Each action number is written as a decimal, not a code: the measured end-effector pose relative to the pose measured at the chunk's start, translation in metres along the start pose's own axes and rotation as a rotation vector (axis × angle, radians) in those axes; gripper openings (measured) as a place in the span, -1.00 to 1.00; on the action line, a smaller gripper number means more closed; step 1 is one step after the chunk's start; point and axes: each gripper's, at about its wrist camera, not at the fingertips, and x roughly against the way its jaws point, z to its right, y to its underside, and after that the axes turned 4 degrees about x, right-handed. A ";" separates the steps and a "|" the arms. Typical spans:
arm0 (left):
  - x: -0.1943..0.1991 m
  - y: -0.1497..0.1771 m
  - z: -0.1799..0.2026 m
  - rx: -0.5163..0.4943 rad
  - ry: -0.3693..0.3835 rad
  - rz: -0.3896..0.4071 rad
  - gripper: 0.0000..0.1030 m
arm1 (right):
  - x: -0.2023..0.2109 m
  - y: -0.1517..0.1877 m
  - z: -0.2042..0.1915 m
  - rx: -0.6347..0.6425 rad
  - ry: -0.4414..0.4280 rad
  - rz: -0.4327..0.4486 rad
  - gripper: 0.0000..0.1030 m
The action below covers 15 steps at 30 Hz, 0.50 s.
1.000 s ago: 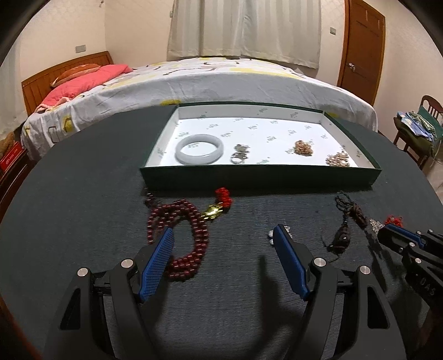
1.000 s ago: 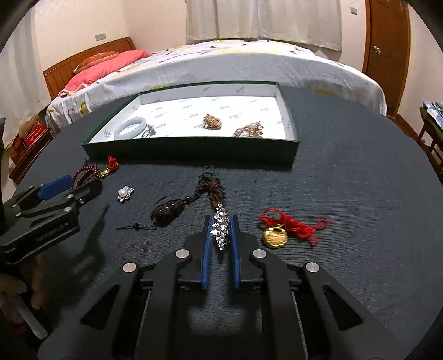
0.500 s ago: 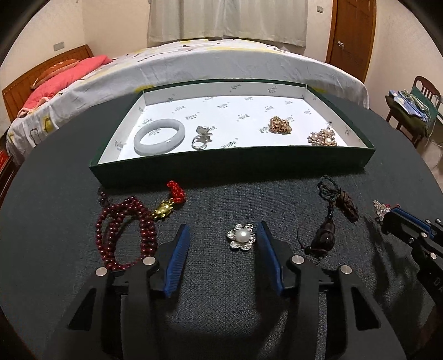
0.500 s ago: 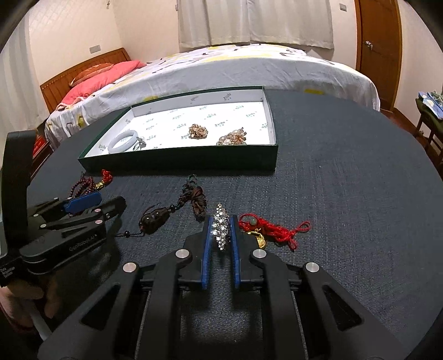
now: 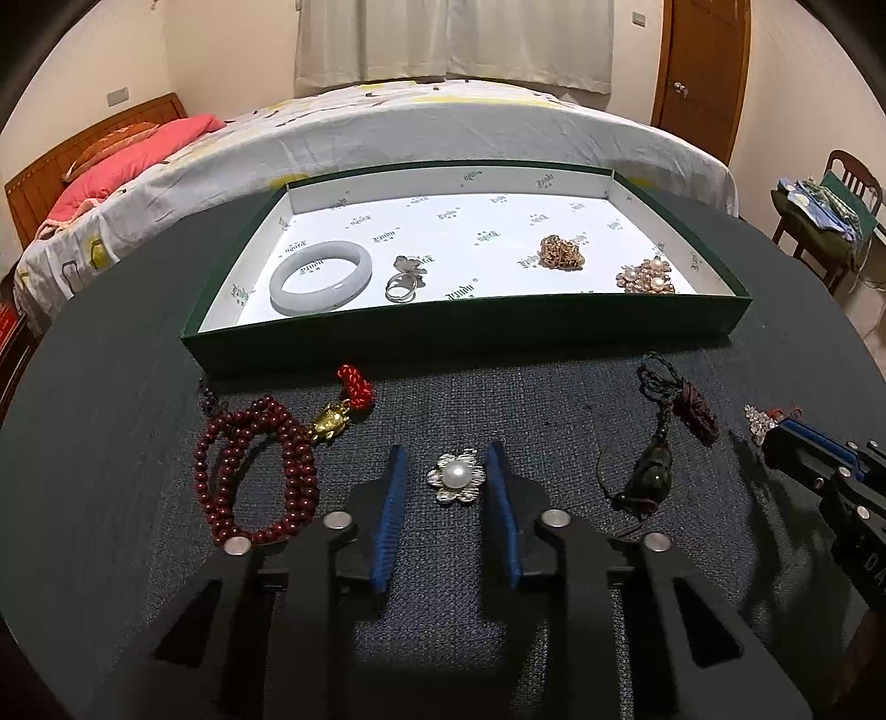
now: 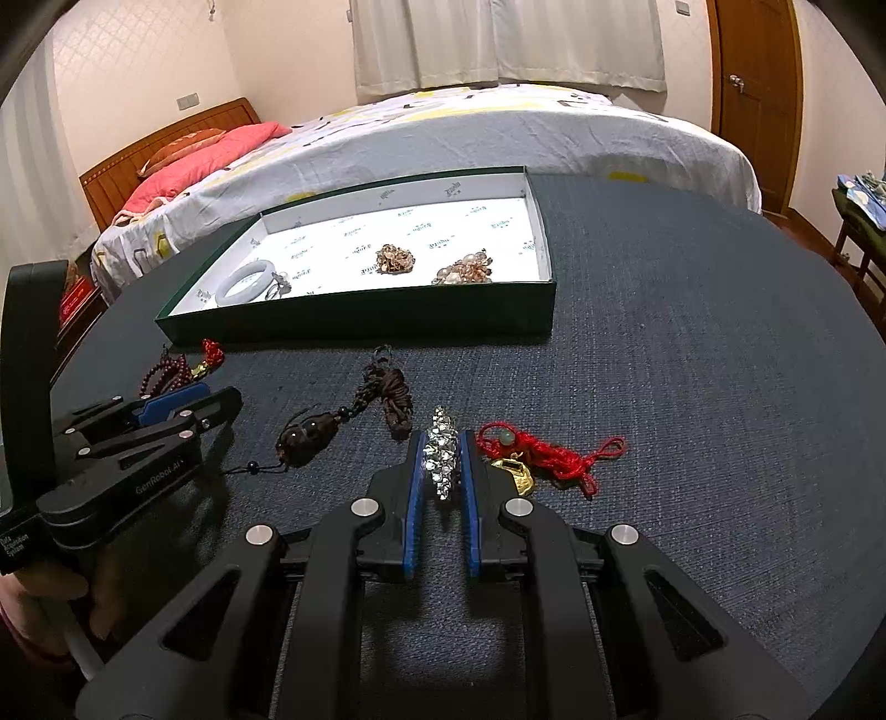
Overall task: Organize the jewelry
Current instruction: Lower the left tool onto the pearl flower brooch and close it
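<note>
Pearl-centred silver flower brooch (image 5: 456, 476) between closing left hand-held gripper (image 5: 447, 481), right hand-held gripper (image 6: 441, 462) clamping rhinestone piece (image 6: 441, 458) (spiky).

Four pieces in one tray (image 5: 459, 332), five pieces on the table (image 6: 692, 360), two tools.

A home bedroom; made bed (image 5: 443, 127), curtains (image 5: 454, 39), wooden door (image 5: 703, 77).
</note>
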 end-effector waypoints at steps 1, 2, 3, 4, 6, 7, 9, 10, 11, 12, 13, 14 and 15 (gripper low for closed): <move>0.000 0.000 0.000 -0.001 0.000 0.000 -0.49 | 0.000 0.000 0.000 0.000 0.000 0.000 -0.75; 0.000 0.000 0.000 -0.001 0.000 0.000 -0.50 | 0.000 0.000 0.000 -0.001 0.000 0.000 -0.75; 0.000 0.000 0.000 0.001 0.000 0.000 -0.53 | 0.000 0.000 0.000 -0.001 -0.001 -0.001 -0.75; 0.000 0.000 0.000 0.003 -0.002 0.000 -0.54 | 0.000 0.000 0.000 -0.001 -0.001 -0.001 -0.75; 0.001 0.000 -0.002 0.007 0.002 0.001 -0.56 | -0.001 0.001 -0.001 -0.003 -0.003 -0.003 -0.75; 0.001 0.000 -0.003 0.010 0.005 0.001 -0.56 | -0.001 0.001 -0.001 -0.002 -0.002 -0.002 -0.75; 0.001 0.000 -0.003 0.009 0.004 0.001 -0.56 | -0.001 0.001 -0.002 -0.001 -0.001 -0.001 -0.75; 0.001 0.000 -0.003 0.009 0.004 0.001 -0.56 | -0.001 0.001 -0.001 -0.001 -0.001 -0.001 -0.75; 0.001 0.000 -0.003 0.010 0.005 0.001 -0.56 | -0.001 0.001 -0.001 -0.001 -0.001 -0.001 -0.75; 0.001 0.000 -0.004 0.010 0.006 0.001 -0.56 | -0.001 0.001 -0.002 -0.001 -0.001 -0.001 -0.75; 0.001 0.000 -0.003 0.011 0.006 0.001 -0.56 | -0.001 0.001 -0.002 -0.001 -0.001 -0.001 -0.75; 0.001 0.000 -0.003 0.010 0.005 0.001 -0.56 | -0.001 0.001 -0.002 0.000 0.000 -0.001 -0.75; 0.001 0.000 -0.003 0.009 0.005 0.001 -0.56 | -0.001 0.002 -0.002 0.000 -0.001 -0.002 -0.75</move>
